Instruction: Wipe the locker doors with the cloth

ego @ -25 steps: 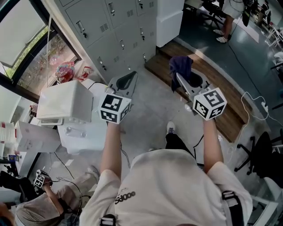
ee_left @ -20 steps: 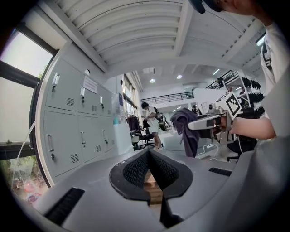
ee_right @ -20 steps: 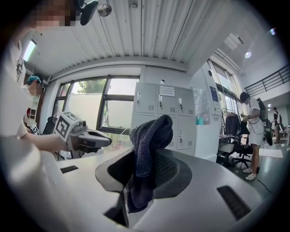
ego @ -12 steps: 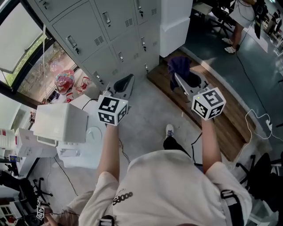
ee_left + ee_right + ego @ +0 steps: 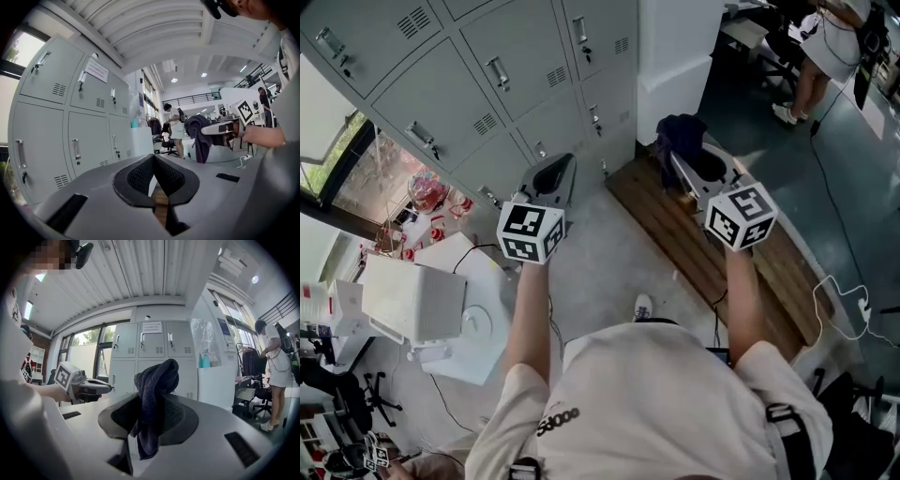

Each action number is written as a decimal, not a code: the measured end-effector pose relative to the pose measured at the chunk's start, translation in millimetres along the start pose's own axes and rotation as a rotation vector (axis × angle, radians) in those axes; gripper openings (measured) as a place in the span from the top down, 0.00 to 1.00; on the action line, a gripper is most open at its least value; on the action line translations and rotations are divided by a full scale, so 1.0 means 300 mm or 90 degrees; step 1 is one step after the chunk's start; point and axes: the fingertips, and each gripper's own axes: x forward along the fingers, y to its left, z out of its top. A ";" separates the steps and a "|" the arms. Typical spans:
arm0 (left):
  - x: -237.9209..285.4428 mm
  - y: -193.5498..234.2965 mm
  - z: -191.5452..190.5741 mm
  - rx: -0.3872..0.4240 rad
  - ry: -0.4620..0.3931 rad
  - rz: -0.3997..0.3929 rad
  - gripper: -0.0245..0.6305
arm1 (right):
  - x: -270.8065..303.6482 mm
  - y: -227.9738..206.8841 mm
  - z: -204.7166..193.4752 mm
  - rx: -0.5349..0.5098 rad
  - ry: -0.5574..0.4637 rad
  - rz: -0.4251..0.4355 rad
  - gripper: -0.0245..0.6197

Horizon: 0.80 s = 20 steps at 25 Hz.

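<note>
Grey locker doors (image 5: pixel 487 84) with handles and vents fill the upper left of the head view, and stand ahead in the left gripper view (image 5: pixel 70 136) and the right gripper view (image 5: pixel 150 352). My right gripper (image 5: pixel 680 161) is shut on a dark blue cloth (image 5: pixel 680 136), which bunches above the jaws and hangs below them (image 5: pixel 154 399). My left gripper (image 5: pixel 555 173) is shut and holds nothing (image 5: pixel 153 159). Both grippers are held up in the air, short of the lockers.
A white pillar (image 5: pixel 670 47) stands right of the lockers. A wooden platform (image 5: pixel 722 253) lies below the right gripper. White equipment (image 5: pixel 412 300) sits at lower left. A person (image 5: pixel 825 52) stands at the far upper right. A window (image 5: pixel 403 178) is left of the lockers.
The view has swung toward the lockers, which now fill more of the upper left. Both grippers have risen slightly and come closer to the doors. The cloth stays clamped in the right gripper.
</note>
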 end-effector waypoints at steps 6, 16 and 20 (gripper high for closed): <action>0.234 0.002 0.012 0.002 0.012 0.015 0.93 | 0.068 -0.246 -0.006 0.010 0.006 -0.002 0.81; 0.471 0.014 0.020 0.002 0.009 0.012 0.93 | 0.121 -0.492 -0.059 0.031 0.024 -0.022 0.81; 0.534 0.041 -0.004 0.001 0.016 0.005 0.93 | 0.161 -0.548 -0.097 0.052 0.030 -0.034 0.81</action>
